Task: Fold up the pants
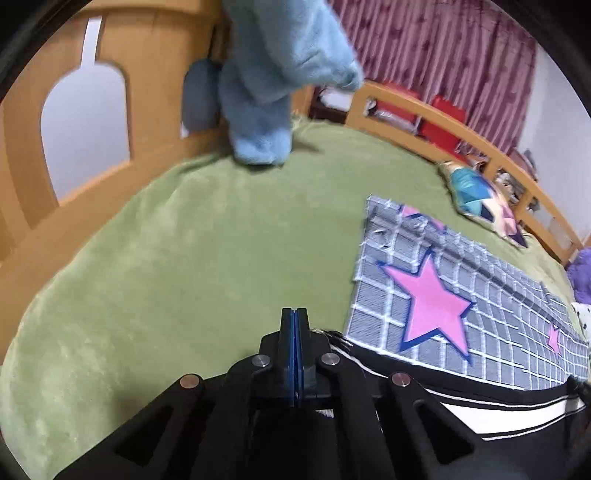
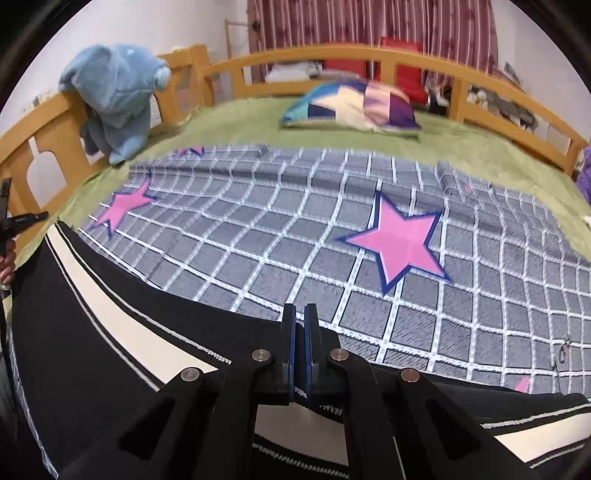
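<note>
Wooden rails (image 2: 332,55) curve round a bed spread with a plush green cover (image 1: 184,240), and striped maroon curtains (image 2: 369,22) hang behind. Over the cover lies a grey quilted blanket (image 2: 295,229) gridded with white stitching and sewn with flat pink stars (image 2: 402,240). Across its near edge lie the pants (image 2: 92,314), black knit with a broad white stripe between thin white lines.

They look light, limp and thin, likely to drape and slide from any loose pinch; I judge the hems or waistband the surest places to take hold, with both hands keeping the cloth taut.

A fuzzy blue plush toy (image 2: 114,96) leans on the left rail, and a glossy patchwork pillow (image 2: 351,103) lies near the far rail.

Smallest are the tools. In the right wrist view the right gripper (image 2: 299,332) has its jaws drawn almost together above the pants' edge; fabric passes under its base, but whether the pads pinch it I cannot tell. In the left wrist view the left gripper (image 1: 294,332) is fully closed at the pants' end, where a frayed corner shows beside it, with no cloth plainly between the blue pads (image 1: 294,354).
</note>
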The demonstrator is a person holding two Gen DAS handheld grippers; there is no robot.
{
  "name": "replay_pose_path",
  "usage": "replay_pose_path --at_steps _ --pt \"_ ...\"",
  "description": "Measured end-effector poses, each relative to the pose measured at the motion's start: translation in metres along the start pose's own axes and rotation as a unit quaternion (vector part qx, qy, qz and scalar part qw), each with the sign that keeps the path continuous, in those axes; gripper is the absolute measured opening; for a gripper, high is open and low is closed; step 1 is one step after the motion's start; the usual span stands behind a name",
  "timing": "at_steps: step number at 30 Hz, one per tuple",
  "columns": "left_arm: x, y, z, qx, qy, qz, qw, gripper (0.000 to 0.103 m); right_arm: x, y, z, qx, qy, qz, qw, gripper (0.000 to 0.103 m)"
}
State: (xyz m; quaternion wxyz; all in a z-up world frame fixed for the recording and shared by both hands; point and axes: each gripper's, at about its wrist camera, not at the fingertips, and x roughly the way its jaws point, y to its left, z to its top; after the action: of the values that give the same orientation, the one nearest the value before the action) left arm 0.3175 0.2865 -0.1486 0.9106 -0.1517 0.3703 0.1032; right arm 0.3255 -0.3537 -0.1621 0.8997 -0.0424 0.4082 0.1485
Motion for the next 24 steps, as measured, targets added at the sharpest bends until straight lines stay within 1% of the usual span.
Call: replay_pose_path --at_steps 1,2,3,4,5,6,7,8,9,12,13,14,15,16,17,18,20,22,24 --pt "0.007 0.003 -0.002 -0.009 0.020 -0.018 0.9996 0.002 0.013 0.001 -0.003 -0.003 0.020 -0.008 1.000 0.004" --pt "0.008 0.004 -0.004 -0.011 0.027 -0.032 0.9991 0.002 0.027 0.003 -0.008 -0.014 0.045 -0.016 0.999 0.004" --pt "0.008 0.003 -0.007 -0.009 0.034 -0.050 0.9981 0.002 0.036 0.005 -0.013 -0.021 0.056 -0.023 0.998 0.004" --pt "0.007 0.000 -0.010 -0.005 0.037 -0.061 0.9974 0.002 0.038 0.006 -0.015 -0.018 0.052 -0.025 0.998 0.004" --pt "0.006 -0.003 -0.012 -0.001 0.038 -0.070 0.9968 0.004 0.035 0.003 -0.015 -0.007 0.046 -0.020 0.999 0.004" --pt "0.007 -0.007 -0.013 0.002 0.041 -0.074 0.9964 0.019 0.032 0.001 -0.013 0.004 0.043 -0.013 0.999 0.005" --pt "0.008 -0.011 -0.014 0.007 0.045 -0.075 0.9961 0.042 0.030 -0.001 -0.013 0.011 0.041 -0.009 0.999 0.005" --pt "0.011 -0.015 -0.014 0.011 0.051 -0.072 0.9961 0.052 0.027 -0.002 -0.013 0.009 0.042 -0.008 0.999 0.006" --pt "0.016 -0.020 -0.015 0.018 0.057 -0.073 0.9955 0.056 0.026 -0.001 -0.013 0.003 0.045 -0.012 0.999 0.006" --pt "0.024 -0.027 -0.019 0.022 0.063 -0.077 0.9948 0.053 0.022 0.002 -0.014 -0.014 0.048 -0.025 0.998 0.006" --pt "0.030 -0.031 -0.020 0.027 0.069 -0.063 0.9952 0.039 0.022 0.003 -0.015 -0.015 0.048 -0.026 0.998 0.006" --pt "0.036 -0.033 -0.023 0.034 0.072 -0.037 0.9961 0.029 0.023 0.004 -0.016 -0.016 0.053 -0.026 0.998 0.007" --pt "0.038 -0.032 -0.023 0.035 0.074 -0.043 0.9957 0.021 0.025 0.006 -0.018 -0.019 0.058 -0.030 0.998 0.008" --pt "0.036 -0.030 -0.023 0.030 0.071 -0.054 0.9955 0.019 0.027 0.007 -0.019 -0.019 0.058 -0.032 0.998 0.008" --pt "0.028 -0.025 -0.022 0.024 0.054 -0.060 0.9964 0.019 0.026 0.008 -0.020 -0.019 0.055 -0.034 0.998 0.005" --pt "0.019 -0.022 -0.019 0.024 0.040 -0.065 0.9968 0.018 0.024 0.010 -0.019 -0.023 0.050 -0.038 0.998 0.004" --pt "0.001 -0.018 -0.014 0.023 0.003 -0.064 0.9976 0.018 0.013 0.015 -0.018 -0.033 0.026 -0.045 0.998 0.004" --pt "0.006 -0.015 -0.011 0.021 0.016 -0.056 0.9981 0.019 0.007 0.014 -0.014 -0.019 0.014 -0.035 0.999 0.004" --pt "0.026 -0.016 -0.015 0.012 0.057 -0.042 0.9975 0.020 0.014 0.011 -0.013 -0.013 0.025 -0.034 0.999 0.004"
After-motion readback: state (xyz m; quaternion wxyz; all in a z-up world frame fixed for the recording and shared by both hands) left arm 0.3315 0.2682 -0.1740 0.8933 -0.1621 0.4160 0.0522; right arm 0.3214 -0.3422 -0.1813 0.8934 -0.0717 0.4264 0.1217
